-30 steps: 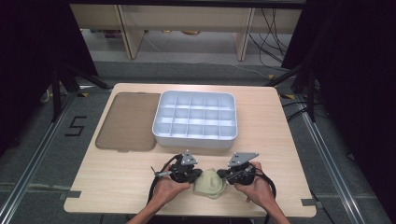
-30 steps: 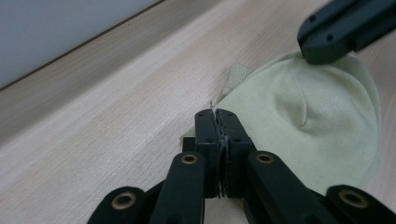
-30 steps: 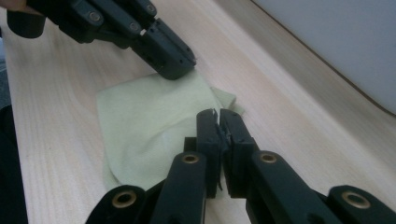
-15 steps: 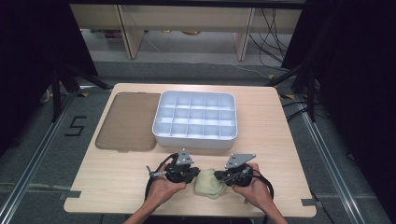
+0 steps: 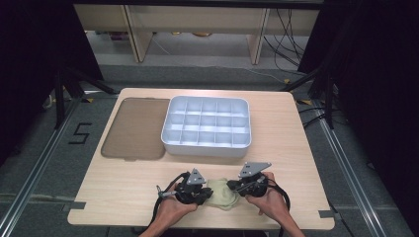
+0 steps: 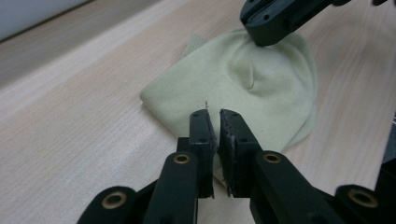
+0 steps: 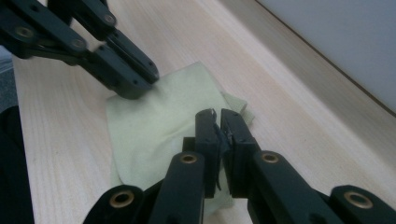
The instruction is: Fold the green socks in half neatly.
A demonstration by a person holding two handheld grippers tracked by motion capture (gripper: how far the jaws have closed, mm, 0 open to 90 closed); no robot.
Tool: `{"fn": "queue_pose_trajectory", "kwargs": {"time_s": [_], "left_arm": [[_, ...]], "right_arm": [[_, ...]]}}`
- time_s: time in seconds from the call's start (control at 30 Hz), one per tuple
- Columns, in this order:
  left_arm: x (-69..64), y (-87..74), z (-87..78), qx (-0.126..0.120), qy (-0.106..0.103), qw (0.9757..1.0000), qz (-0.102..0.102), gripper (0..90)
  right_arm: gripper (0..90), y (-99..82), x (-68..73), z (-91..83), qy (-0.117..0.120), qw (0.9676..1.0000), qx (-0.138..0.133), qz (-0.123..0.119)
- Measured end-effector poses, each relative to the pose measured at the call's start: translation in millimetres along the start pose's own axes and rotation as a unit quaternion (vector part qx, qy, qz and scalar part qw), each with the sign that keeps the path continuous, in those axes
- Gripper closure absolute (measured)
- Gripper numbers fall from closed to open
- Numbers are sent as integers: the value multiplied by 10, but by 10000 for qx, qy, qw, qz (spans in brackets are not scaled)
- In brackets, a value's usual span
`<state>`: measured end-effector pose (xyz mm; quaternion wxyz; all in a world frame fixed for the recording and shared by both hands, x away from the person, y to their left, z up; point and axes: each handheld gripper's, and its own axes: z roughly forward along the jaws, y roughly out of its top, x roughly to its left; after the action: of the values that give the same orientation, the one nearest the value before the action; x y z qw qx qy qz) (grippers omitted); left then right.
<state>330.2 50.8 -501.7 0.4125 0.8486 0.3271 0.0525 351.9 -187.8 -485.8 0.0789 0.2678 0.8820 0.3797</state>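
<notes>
while both hands are resting near the front edge of the wooden surface (image 5: 123, 187), a pale yellow-green cloth (image 5: 222, 193) is lying flat between them, crumpled a little in the middle. the left tool (image 6: 214, 122) is sitting over the near edge of the cloth; its jaws have just been opening a little, and a narrow gap is showing between them, with no cloth clearly pinched inside, so it is standing released. in the high view this left tool (image 5: 203, 193) is touching the left side of the cloth. the right tool (image 7: 215, 122) is lying on the opposite side of the cloth, its jaws almost together with only a thin slit between them; i cannot tell if a fold of fabric is caught in the slit, so it is looking clenched on nothing sure. in the high view the right tool (image 5: 236, 186) is meeting the right edge of the cloth. farther back on the surface a white tray with many compartments (image 5: 207, 147) is standing, and just beside it on the left a flat brown lid (image 5: 133, 128) is lying
</notes>
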Motion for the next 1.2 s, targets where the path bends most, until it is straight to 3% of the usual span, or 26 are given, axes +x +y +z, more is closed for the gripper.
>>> {"fn": "queue_pose_trajectory", "kwargs": {"time_s": [0.1,0.13,0.17,0.2,0.23,0.3,0.33,0.37,0.47,0.6,0.63,0.67,0.7,1.0,1.07,1.2], "left_arm": [[-9,-15,-103,-28,28,10000,-3,763],[-28,-43,-136,-87,-17,9999,-143,733],[-18,-72,-170,-39,-28,9999,-113,707],[-41,-95,-168,-151,-40,9994,-319,674],[-20,-105,-194,-33,-22,9997,-232,644],[-34,-128,-187,-159,-19,9983,-560,594],[-7,-133,-205,-25,-32,9989,-470,573],[-17,-139,-190,-95,-21,9980,-631,555],[-3,-146,-178,26,-10,9979,-647,512],[3,-147,-166,34,20,9972,-746,496],[15,-147,-173,89,30,9976,-688,495],[9,-147,-167,39,55,9970,-770,495],[28,-148,-175,113,65,9974,-707,494],[34,-134,-165,120,109,9966,-803,484],[18,-124,-160,35,109,9957,-920,487],[44,-116,-162,139,47,9962,-863,493]], "right_arm": [[858,4,-3,-16,-23,10000,3,-3],[858,6,-4,-25,-7,10000,-28,-10],[858,9,-7,-30,-23,10000,-50,-7],[858,13,-10,-30,-18,10000,-68,-25],[858,15,-9,-30,-9,10000,-77,-27],[857,17,-4,-28,20,10000,-69,-31],[856,19,-2,-25,7,10000,-75,-49],[856,21,5,-23,48,10000,-53,-16],[852,28,16,-18,81,10000,-41,-34],[846,23,11,-13,81,10000,-29,-36],[846,21,10,-22,60,9999,-89,-70],[846,21,10,-22,60,9999,-89,-70],[845,21,6,-18,123,9999,-72,-68],[839,23,13,-29,71,9999,-113,-89],[837,23,8,-22,44,9998,-119,-125],[836,22,13,-25,101,9999,-102,-71]]}}
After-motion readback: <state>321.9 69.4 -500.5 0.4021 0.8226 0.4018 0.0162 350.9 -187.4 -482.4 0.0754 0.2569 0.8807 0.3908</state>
